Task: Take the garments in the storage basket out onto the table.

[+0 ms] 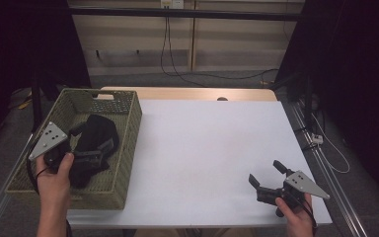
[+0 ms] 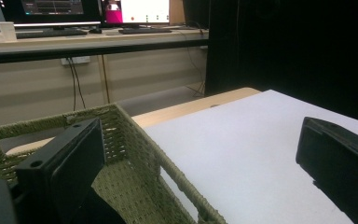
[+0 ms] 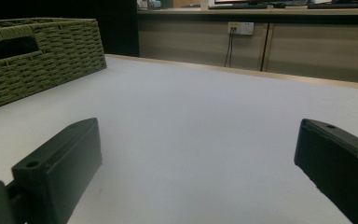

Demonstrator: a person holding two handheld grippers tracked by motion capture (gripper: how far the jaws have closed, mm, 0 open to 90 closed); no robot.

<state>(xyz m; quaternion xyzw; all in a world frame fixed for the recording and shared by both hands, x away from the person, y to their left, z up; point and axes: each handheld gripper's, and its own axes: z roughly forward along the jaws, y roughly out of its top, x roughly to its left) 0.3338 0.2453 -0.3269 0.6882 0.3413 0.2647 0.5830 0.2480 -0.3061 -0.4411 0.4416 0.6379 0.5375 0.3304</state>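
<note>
Now reach step: left gripper fingers wide, empty, over black cloth in basket; right gripper fingers wide, empty, above bench. Next: lower, pinch cloth.

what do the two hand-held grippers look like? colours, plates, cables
Both are black two-jaw units. The left hand-held gripper and the right hand-held gripper each carry a grey three-cornered plate with small dark holes. The jaws are blocky, with screw holes near the tips. A thin black cable loops at the left wrist. Forearms are bare, no sleeves showing.

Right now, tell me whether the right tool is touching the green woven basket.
Apart. The high view shows the right tool near the table's right front, with bare white tabletop between it and the basket at the left.
</note>
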